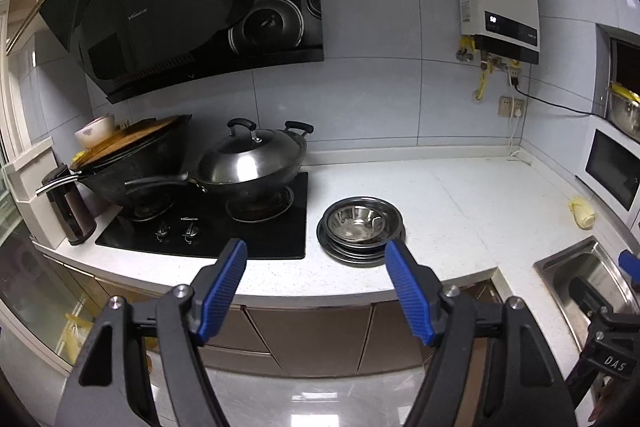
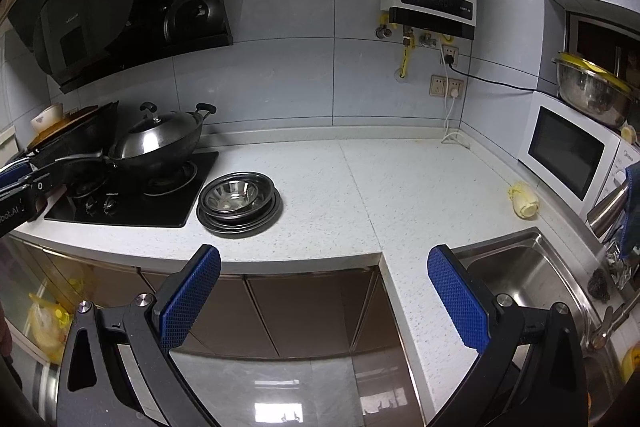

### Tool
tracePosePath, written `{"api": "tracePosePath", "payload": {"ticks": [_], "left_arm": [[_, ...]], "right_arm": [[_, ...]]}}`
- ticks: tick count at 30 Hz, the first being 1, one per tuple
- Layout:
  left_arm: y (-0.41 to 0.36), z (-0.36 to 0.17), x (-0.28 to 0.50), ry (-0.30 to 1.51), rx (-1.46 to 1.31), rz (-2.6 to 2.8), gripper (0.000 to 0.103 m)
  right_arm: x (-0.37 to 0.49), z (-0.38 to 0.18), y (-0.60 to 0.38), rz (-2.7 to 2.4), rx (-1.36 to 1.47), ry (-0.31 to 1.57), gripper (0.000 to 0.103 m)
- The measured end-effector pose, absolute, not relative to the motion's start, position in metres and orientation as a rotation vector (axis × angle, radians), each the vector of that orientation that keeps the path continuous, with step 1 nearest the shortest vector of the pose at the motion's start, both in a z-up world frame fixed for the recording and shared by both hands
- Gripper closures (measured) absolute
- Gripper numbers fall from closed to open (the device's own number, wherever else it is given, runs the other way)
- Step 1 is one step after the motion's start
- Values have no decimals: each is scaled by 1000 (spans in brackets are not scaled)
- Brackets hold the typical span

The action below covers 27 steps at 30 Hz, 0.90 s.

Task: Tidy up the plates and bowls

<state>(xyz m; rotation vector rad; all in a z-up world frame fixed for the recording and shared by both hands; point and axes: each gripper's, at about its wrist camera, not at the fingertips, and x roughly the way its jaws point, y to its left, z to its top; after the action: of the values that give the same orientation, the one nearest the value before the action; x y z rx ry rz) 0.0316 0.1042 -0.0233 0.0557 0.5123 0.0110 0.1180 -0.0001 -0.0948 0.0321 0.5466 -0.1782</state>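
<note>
A stack of steel plates and bowls (image 1: 360,229) (image 2: 239,202) sits on the white counter just right of the hob, a small shiny bowl nested on top. My left gripper (image 1: 316,253) hangs open in front of the counter edge, nothing between its blue pads, the stack just beyond its right finger. My right gripper (image 2: 324,259) is open too, held off the counter's front edge between the stack and the sink. The left gripper's body (image 2: 18,193) shows at the right wrist view's left edge.
A lidded wok (image 1: 256,159) and a black pan (image 1: 132,155) stand on the black hob (image 1: 208,227). A steel sink (image 2: 532,287) lies right, with a microwave (image 2: 568,151) behind it and a yellow cloth (image 2: 524,205) on the counter. Brown cabinets run below the counter.
</note>
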Motion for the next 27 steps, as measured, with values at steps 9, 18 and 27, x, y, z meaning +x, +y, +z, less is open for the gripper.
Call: {"api": "tracePosePath", "payload": {"ticks": [9, 18, 27], "left_arm": [[102, -20, 34, 520, 44, 6, 32], [99, -19, 34, 524, 40, -14, 32], [95, -19, 35, 536, 33, -22, 32]], "right_arm": [[119, -95, -6, -176, 47, 545, 1], [117, -97, -12, -179, 54, 546, 1], [115, -100, -19, -189, 48, 553, 1]]}}
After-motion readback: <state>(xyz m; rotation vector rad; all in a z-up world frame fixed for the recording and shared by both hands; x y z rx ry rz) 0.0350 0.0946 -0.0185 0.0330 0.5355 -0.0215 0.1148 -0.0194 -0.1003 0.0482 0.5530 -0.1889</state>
